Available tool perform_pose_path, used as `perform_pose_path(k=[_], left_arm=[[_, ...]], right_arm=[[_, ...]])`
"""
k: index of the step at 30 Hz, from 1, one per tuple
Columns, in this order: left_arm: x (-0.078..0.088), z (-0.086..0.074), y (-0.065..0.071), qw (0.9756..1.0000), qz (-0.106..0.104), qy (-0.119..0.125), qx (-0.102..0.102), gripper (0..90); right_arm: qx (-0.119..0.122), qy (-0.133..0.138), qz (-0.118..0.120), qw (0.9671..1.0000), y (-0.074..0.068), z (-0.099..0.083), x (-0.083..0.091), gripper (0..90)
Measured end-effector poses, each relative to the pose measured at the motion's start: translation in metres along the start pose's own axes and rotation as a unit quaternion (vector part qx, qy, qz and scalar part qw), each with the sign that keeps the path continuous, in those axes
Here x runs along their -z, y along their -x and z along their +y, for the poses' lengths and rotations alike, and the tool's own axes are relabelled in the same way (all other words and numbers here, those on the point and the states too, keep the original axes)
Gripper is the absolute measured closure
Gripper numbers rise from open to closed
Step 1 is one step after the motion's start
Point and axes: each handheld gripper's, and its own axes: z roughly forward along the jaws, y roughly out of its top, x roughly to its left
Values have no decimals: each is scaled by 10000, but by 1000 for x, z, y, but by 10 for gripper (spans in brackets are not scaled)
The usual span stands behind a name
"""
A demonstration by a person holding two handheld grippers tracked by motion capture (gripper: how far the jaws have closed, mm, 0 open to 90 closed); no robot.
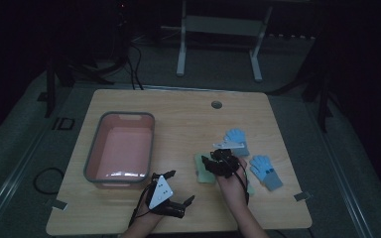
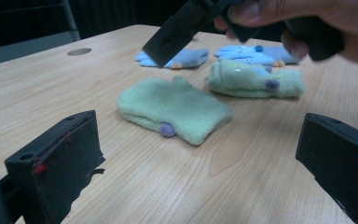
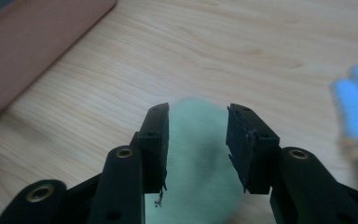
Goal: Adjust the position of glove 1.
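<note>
Two pale green mittens lie mid-table; the nearer green mitten [image 2: 175, 107] [image 1: 201, 174] has a small purple dot on its edge, and the second green mitten [image 2: 254, 79] lies just behind it. My right gripper [image 1: 207, 162] [image 3: 198, 112] hovers open right over the nearer mitten, whose blurred green mitten fabric [image 3: 198, 158] shows between the jaws. Held low near the front edge, my left gripper [image 1: 182, 186] [image 2: 200, 126] is wide open and faces the mittens from a short distance, holding nothing.
A pink basin with a grey rim [image 1: 120, 148] [image 3: 32, 37] stands at the left of the table. Two blue gloves [image 1: 236, 138] [image 1: 266, 171] lie to the right, past the mittens. A round cable hole [image 1: 217, 104] is near the far edge.
</note>
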Motion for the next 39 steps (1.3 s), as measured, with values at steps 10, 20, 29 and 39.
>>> perform_pose_path(k=[10,20,29,39], left_arm=[[0,0,0,10000,-5,-9,6,2],[0,0,0,10000,19,-14,-8,2],[0,0,0,10000,22,-15,-1,2],[0,0,0,10000,21,-2,5,2]], right_arm=[[757,-256,327,9963,45,-4,28,618],[815,-369,500,9947,74,-32,53,620],[759,-595,477,9942,78,-63,48,591],[885,-720,293,9930,75,-83,34,651]])
